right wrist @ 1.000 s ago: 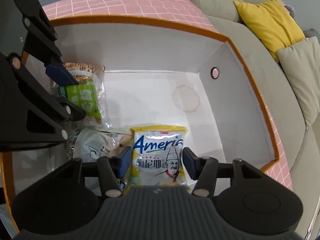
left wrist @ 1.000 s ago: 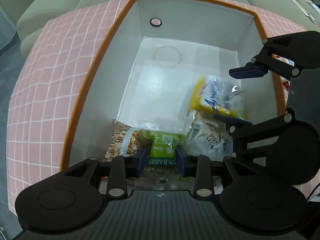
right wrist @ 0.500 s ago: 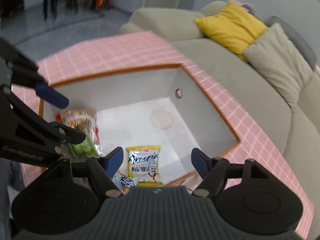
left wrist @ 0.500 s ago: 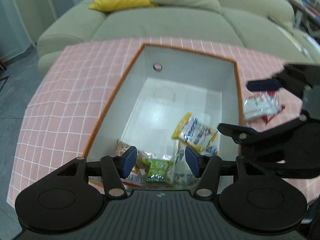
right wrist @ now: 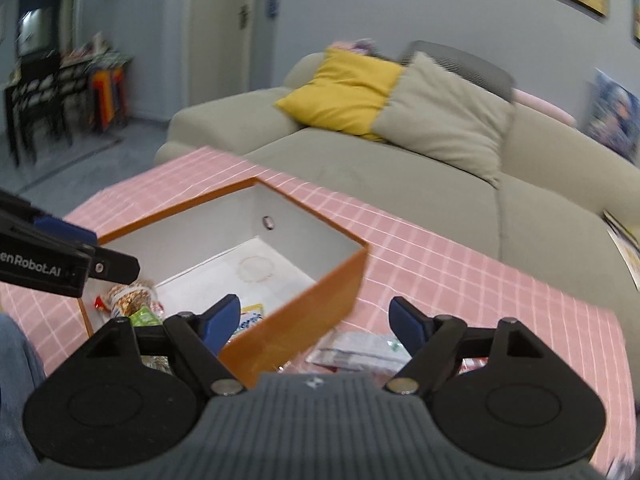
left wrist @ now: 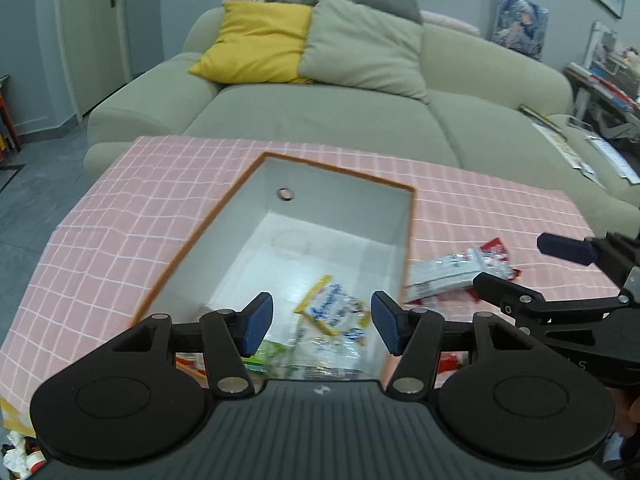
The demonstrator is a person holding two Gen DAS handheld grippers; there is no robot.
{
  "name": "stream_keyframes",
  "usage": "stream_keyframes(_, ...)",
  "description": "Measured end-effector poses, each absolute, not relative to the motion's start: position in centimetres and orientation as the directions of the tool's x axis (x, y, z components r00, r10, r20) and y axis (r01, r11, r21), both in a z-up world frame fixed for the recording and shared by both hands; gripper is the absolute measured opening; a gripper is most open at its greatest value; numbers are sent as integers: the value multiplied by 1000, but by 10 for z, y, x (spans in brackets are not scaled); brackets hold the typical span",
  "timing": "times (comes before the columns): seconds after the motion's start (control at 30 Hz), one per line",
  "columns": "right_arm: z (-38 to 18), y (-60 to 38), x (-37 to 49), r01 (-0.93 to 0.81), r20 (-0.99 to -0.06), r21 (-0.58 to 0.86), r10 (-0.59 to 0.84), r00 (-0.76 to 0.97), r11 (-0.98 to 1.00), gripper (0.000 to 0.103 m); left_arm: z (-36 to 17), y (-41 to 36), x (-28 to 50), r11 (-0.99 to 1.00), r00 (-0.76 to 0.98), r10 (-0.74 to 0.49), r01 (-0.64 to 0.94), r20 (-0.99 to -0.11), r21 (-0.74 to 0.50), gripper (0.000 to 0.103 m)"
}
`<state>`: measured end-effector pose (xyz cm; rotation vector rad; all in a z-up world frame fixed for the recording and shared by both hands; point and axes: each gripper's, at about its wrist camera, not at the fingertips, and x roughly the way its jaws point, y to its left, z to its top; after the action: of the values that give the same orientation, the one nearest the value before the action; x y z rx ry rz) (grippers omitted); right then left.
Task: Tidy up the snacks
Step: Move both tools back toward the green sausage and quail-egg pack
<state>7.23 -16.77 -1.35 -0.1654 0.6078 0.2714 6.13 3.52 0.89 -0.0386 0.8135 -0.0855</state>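
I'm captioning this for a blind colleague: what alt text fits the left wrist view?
The open left gripper hangs above an orange-rimmed box holding snack packets. More packets lie outside on the pink checked tablecloth, near the right gripper.

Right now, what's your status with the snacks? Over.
Both grippers, left and right, open and empty. Some snacks in box; packets left on cloth beside it. Nothing blocking.

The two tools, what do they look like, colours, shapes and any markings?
Both are matte black. The left tool and the right tool each have two dark blue finger pads, angular black linkages with silver pivot pins, two round disc housings and a ribbed grey body with a small white logo. White "Robot.AI" lettering marks the left one's side.
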Motion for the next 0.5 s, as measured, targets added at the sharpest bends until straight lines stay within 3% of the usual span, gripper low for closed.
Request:
stream_keyframes(0.23, -34, -206, 39, -174, -566, -31, 126, 815, 984, 79, -10, -1, 49, 984, 665, -168, 152, -728, -88, 67)
stream_keyframes(0.5, -73, -240, 24, -74, -637, -26, 41, 770, 997, 79, -43, -40, 47, 967, 621, -219, 242, -752, -81, 67)
